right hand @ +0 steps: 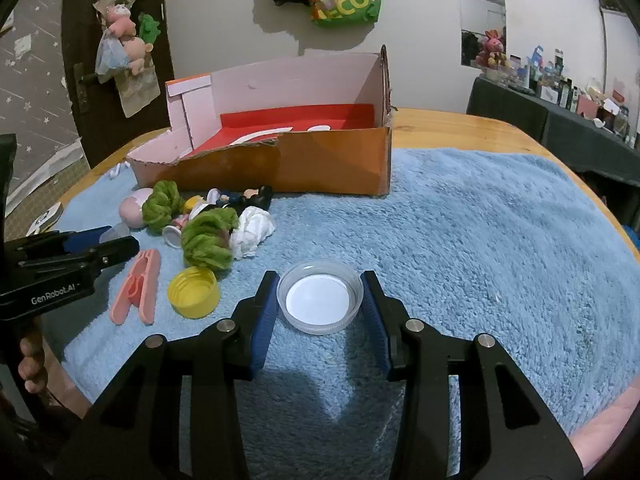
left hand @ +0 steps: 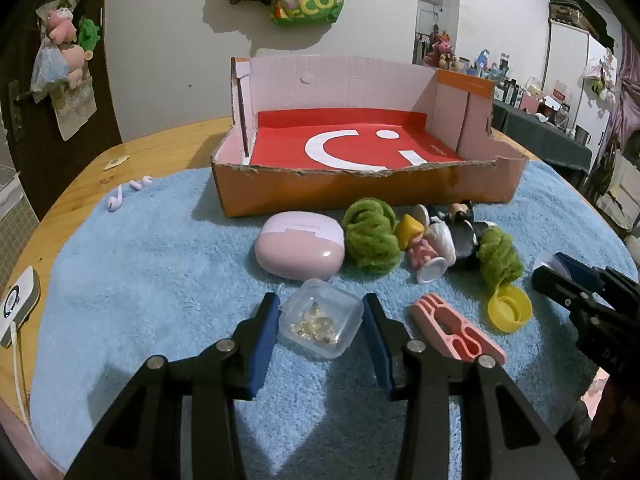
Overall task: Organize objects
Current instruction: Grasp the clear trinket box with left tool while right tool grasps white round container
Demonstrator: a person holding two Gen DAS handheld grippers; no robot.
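My left gripper (left hand: 320, 312) has its blue pads against both sides of a small clear plastic box (left hand: 320, 318) of beads on the blue towel (left hand: 140, 280). My right gripper (right hand: 320, 300) has its pads on both sides of a clear round lid (right hand: 320, 296) lying on the towel. Behind stands an open cardboard box (left hand: 360, 188) with a red floor. In front of it lie a pink earbud case (left hand: 300, 250), two green yarn balls (left hand: 370, 236), small figurines (left hand: 420, 242), a yellow cap (left hand: 510, 308) and a pink clip (left hand: 456, 332).
Two pink earbuds (left hand: 124, 192) lie at the towel's far left. A white device (left hand: 16, 304) with a cable sits at the wooden table's left edge. A crumpled white tissue (right hand: 254, 230) lies by the figurines. The towel's right side (right hand: 500, 240) is bare.
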